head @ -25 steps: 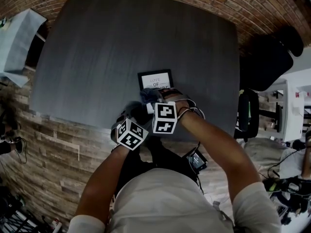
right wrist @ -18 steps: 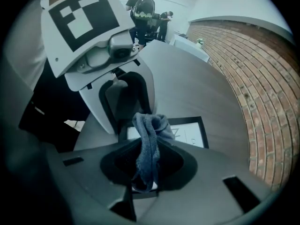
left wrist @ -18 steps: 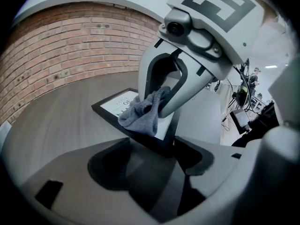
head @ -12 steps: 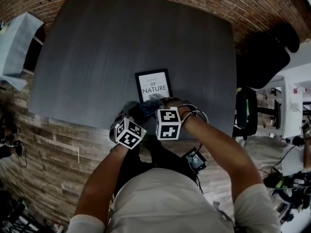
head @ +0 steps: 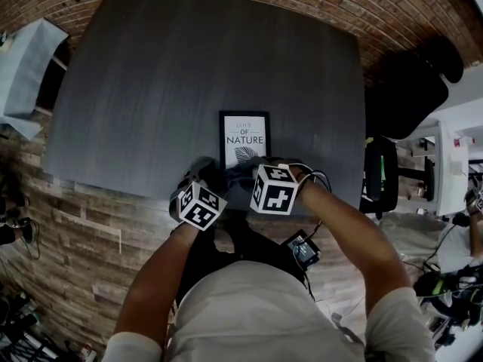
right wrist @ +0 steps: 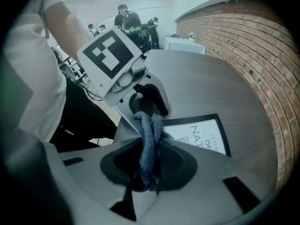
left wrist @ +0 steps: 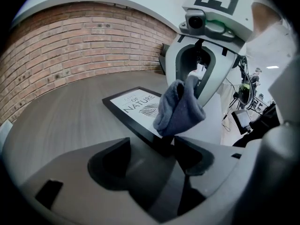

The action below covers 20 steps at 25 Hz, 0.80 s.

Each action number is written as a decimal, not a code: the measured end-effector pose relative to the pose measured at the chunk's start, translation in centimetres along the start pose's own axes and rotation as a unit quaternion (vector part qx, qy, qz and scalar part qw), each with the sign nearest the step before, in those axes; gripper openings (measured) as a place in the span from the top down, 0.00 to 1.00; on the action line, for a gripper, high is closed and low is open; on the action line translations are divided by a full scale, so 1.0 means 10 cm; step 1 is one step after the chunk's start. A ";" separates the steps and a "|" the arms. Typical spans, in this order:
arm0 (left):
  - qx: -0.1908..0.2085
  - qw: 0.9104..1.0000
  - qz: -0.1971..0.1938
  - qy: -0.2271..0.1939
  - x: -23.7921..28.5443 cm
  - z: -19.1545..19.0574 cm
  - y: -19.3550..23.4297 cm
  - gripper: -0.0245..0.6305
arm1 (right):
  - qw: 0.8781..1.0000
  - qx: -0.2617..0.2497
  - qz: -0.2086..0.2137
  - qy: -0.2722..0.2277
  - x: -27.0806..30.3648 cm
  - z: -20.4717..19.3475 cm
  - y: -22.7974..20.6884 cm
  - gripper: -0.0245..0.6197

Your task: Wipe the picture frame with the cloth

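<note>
Wiping under way. The right hand-held gripper (right wrist: 151,150) clamps the blue-grey cloth (right wrist: 149,139), whose bunched end meets the near end of the picture frame (head: 244,136), flat on the desk (head: 189,66). The left hand-held gripper (left wrist: 152,154), jaws apart, sits at its near corner. Most of the glass probably awaits wiping.

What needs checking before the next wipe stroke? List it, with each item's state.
1. Cloth gripped: ok. The right gripper has its jaws pinched on the cloth.
2. Cloth over the glass: ok. It hangs at the near end of the picture frame.
3. Cloth pressing on the glass: cannot tell. No view shows the contact clearly.
4. Frame lying flat: ok. It rests face up on the table.
5. Frame steadied: not ok. The left gripper has its jaws apart, with the frame's near corner at their tips, unclamped.
</note>
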<state>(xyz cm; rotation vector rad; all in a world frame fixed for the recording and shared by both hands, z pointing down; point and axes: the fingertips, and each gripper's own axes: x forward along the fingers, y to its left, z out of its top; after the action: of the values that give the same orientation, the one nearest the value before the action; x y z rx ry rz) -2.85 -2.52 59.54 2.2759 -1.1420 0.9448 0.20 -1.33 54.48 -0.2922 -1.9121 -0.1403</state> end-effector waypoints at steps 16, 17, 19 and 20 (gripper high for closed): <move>0.083 0.996 -0.028 -0.020 0.06 0.34 -0.12 0.52 | 0.972 0.011 -0.219 0.088 -0.37 -0.57 -1.48 0.82; 0.078 0.996 -0.030 -0.020 0.07 0.34 -0.11 0.52 | 0.969 0.017 -0.229 0.093 -0.38 -0.60 -1.59 0.82; 0.064 0.997 -0.032 -0.019 0.08 0.34 -0.11 0.52 | 0.964 0.030 -0.244 0.102 -0.36 -0.66 -1.77 0.82; 0.059 0.998 -0.032 -0.020 0.08 0.34 -0.11 0.52 | 0.963 0.034 -0.246 0.106 -0.33 -0.68 -1.83 0.82</move>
<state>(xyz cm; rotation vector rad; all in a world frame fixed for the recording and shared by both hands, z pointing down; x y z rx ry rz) -0.30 -4.41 57.76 2.4198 -1.0471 0.9704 2.49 -20.97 54.55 0.2439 -1.7364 -0.4196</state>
